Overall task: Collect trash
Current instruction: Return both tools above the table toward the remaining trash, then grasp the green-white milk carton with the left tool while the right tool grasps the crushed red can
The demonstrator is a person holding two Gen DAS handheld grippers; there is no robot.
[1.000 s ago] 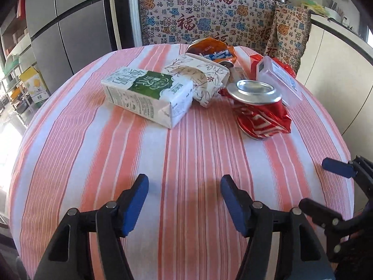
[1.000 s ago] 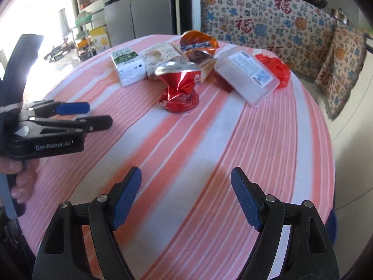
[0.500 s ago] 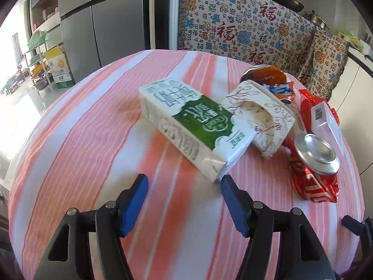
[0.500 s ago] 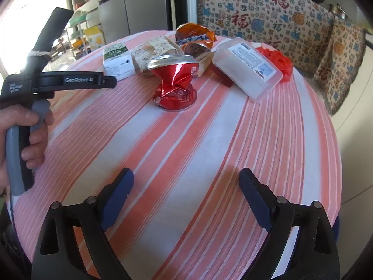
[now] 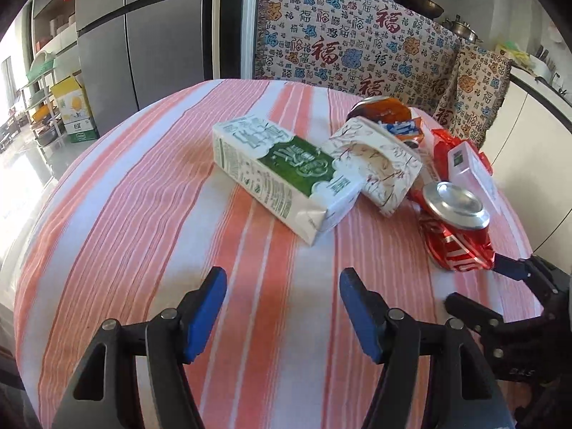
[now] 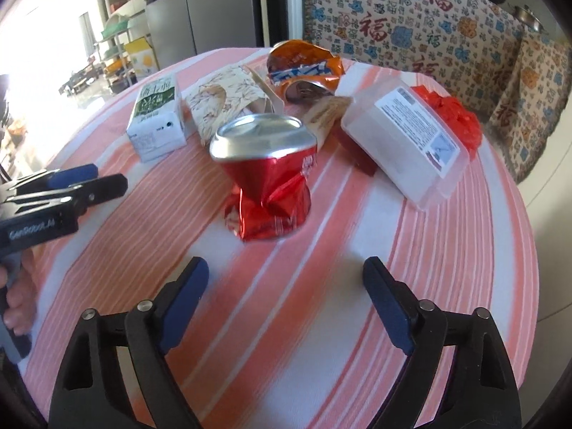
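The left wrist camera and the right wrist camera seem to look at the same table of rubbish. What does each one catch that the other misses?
Only the left view shows the carton's green printed side. Only the right view shows the plastic box's whole label and the person's hand. Both show the crushed red can, the milk carton, the striped tablecloth, and both open grippers, left and right.
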